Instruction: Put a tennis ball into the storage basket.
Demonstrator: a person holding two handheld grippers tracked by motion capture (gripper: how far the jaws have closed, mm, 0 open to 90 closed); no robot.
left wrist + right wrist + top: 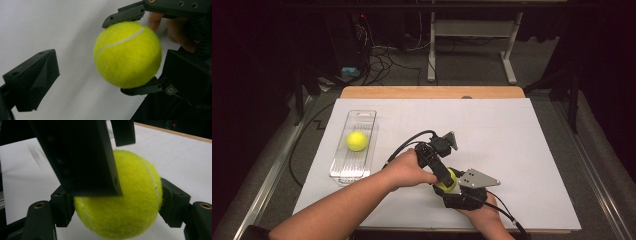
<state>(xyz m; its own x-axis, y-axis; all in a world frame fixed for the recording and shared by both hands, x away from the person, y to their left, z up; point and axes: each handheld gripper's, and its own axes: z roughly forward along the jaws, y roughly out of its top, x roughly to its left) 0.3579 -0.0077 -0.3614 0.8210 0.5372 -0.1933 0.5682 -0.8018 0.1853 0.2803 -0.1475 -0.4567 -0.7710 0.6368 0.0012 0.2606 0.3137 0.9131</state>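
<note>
A yellow tennis ball [447,181] hangs just above the white sheet at the front middle, with my right gripper [462,192] shut on it. In the right gripper view the ball [125,202] is pinched between both jaws of my right gripper [118,202]. My left gripper [437,165] reaches over from the left and stands open around the same ball [127,53]. One jaw of my left gripper [107,72] is well clear of the ball; the other is close beside it. A second tennis ball [357,141] lies in a clear tray [343,172].
The clear tray lies lengthwise at the left of the white sheet [512,135], which covers a wooden table [432,92]. The sheet's far half and right side are bare. Cables and a desk frame [472,30] sit on the floor beyond the table.
</note>
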